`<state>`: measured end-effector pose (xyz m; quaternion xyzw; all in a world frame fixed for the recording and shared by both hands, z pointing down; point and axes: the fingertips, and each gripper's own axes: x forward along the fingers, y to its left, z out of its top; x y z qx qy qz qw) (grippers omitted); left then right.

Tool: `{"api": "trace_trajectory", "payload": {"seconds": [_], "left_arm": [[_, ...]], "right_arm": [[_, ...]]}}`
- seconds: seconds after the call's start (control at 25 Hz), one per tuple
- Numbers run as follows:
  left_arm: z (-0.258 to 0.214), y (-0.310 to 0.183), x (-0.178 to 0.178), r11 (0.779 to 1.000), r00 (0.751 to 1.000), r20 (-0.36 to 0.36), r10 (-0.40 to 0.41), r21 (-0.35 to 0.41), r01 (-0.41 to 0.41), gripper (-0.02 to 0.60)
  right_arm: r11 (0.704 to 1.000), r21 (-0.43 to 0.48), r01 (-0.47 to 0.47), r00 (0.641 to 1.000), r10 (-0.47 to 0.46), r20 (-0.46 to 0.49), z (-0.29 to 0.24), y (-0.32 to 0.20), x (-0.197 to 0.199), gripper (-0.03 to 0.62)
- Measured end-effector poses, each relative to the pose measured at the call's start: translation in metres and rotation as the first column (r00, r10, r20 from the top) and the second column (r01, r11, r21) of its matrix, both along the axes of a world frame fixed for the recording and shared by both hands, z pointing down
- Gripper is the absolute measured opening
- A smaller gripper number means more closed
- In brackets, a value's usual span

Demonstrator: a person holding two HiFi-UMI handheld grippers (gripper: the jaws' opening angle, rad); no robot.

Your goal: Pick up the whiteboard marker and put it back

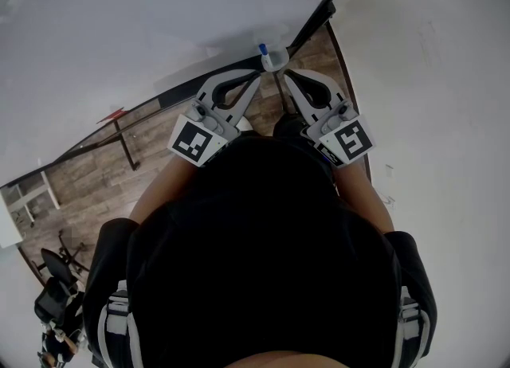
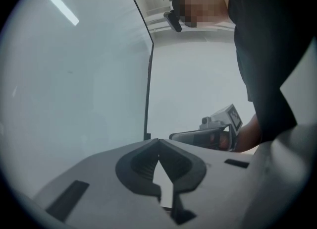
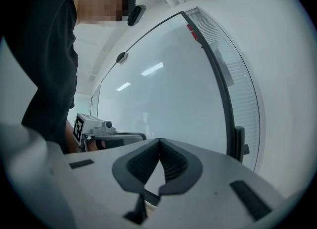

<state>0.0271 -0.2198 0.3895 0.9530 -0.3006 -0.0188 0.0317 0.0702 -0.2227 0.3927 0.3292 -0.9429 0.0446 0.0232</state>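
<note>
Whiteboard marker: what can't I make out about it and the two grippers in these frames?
- Head view: the whiteboard marker is tiny; only its blue end shows above the white holder, which hides the rest.
- Head view: whether the left gripper or the right gripper touches the white holder is too small to tell.
- Left and right gripper views: neither shows the marker or holder, only shut, empty jaws.
</note>
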Motion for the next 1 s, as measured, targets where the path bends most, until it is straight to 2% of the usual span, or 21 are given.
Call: {"api": "trace_trajectory", "payload": {"seconds": [0.12,0.72,0.88,1.0], "left_arm": [[0.001,-0.001,0.0,1.0,1.0,-0.02,-0.005,-0.001,0.005,0.003],[0.003,-0.009,-0.001,1.0,1.0,0.008,-0.024,-0.019,0.024,0.003],[0.002,-0.008,-0.003,1.0,1.0,-0.015,-0.013,0.001,0.013,0.003],[0.012,-0.006,-0.006,1.0,1.0,0.008,-0.014,-0.013,0.014,0.003]], "right_arm": [[1.0,0.008,0.001,1.0,-0.001,-0.021,0.001,0.001,-0.002,0.0],[1.0,0.0,-0.009,1.0,0.009,-0.01,0.002,-0.008,-0.001,0.0],[1.0,-0.003,-0.005,1.0,0.005,-0.01,0.003,-0.007,-0.004,0.0],[1.0,-0.004,-0.003,1.0,0.003,-0.008,0.002,-0.007,-0.006,0.0]]}}
